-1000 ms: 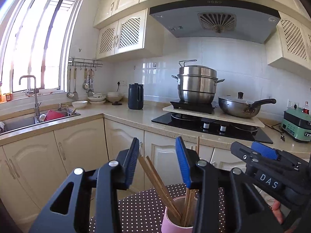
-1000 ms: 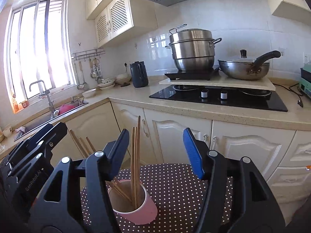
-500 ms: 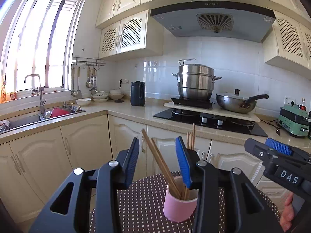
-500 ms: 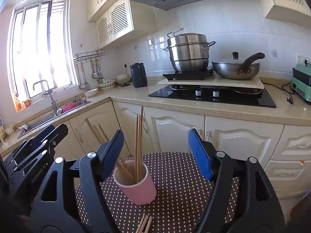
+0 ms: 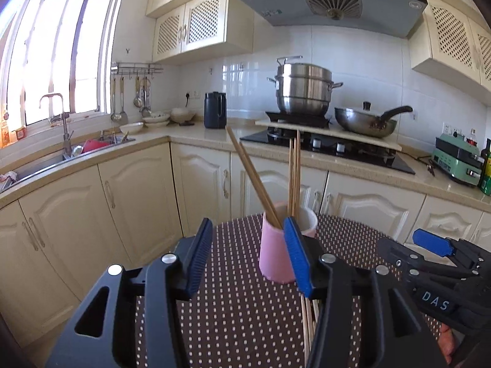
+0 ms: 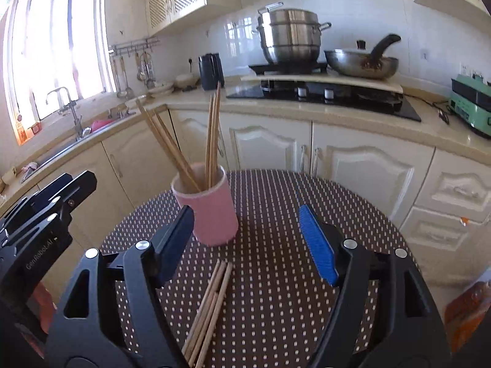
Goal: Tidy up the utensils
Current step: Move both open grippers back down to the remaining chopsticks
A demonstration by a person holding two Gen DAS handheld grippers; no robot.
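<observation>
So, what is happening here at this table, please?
A person holds a gripper in each hand and is sorting chopsticks. Several chopsticks already stand in the pink cup on the dotted table. A loose bundle of chopsticks lies flat on the table in front of the cup, not yet picked up. The left gripper and the right gripper are both open and hold nothing.
</observation>
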